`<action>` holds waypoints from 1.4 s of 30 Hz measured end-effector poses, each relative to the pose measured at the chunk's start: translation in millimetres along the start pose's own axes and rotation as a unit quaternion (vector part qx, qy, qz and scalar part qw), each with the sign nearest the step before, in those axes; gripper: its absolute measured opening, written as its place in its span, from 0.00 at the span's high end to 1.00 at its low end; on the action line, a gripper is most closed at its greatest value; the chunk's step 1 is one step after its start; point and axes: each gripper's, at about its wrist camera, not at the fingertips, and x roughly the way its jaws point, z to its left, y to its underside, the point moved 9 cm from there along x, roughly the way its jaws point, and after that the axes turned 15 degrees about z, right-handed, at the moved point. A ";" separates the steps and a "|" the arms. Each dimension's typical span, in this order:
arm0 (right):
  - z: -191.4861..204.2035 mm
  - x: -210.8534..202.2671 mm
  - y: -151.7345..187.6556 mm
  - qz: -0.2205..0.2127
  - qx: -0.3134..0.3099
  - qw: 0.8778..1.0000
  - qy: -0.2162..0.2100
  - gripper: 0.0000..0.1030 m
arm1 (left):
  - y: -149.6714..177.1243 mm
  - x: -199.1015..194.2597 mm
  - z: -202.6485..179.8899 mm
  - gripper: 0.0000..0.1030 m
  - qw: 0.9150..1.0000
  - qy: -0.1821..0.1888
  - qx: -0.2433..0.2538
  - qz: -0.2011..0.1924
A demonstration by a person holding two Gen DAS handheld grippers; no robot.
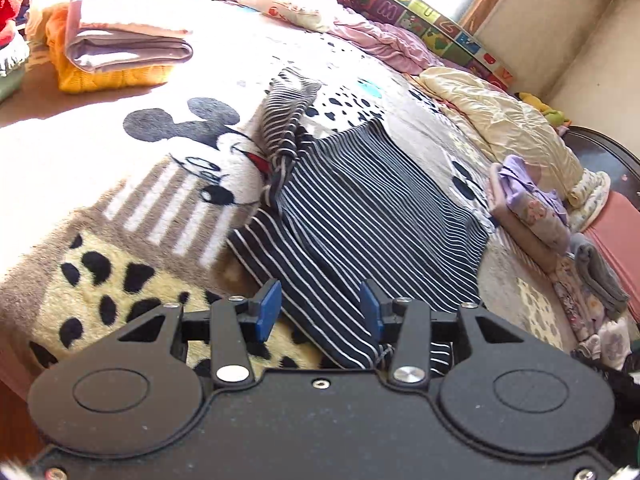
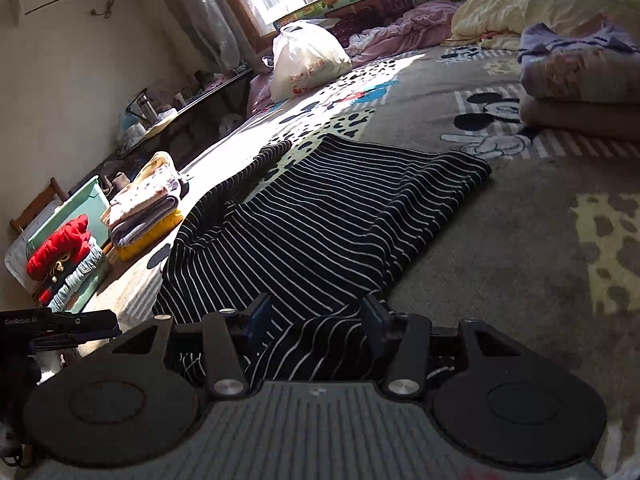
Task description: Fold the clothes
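The striped garment [image 1: 360,208] lies across the centre of both views, spread on the cartoon-print blanket [image 1: 120,184], dark knit with thin white stripes, one sleeve [image 1: 280,120] bunched and twisted toward the upper middle of the left wrist view. I judge it light, limp and stretchy: it will sag between two hold points, drag on the fleecy blanket, and not keep a crease unless laid flat. My left gripper [image 1: 320,312] sits at the bottom centre with its blue pads apart and fabric running between them, not pinched. My right gripper [image 2: 316,316] is likewise at the bottom centre of its view, jaws spread over the near hem, gripping nothing. Best hold points, in my estimate, are the near hem corners, one per gripper, taking both layers. Outward lie a folded pile [image 1: 120,48] at upper left and a white bag [image 2: 308,60] at upper centre.
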 end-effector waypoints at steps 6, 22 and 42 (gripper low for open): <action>-59.9 -26.2 75.7 -0.013 0.112 0.991 0.073 0.47 | -7.5 16.5 46.4 0.54 0.997 -0.009 -0.069 0.028; -86.4 -40.7 104.9 0.004 0.082 0.980 0.184 0.33 | 61.4 68.2 -33.2 0.71 0.989 0.081 -0.073 0.100; -75.8 -160.6 -91.5 -0.026 -0.161 0.935 0.314 0.91 | 142.6 46.5 -140.2 0.92 0.980 0.149 -0.018 0.133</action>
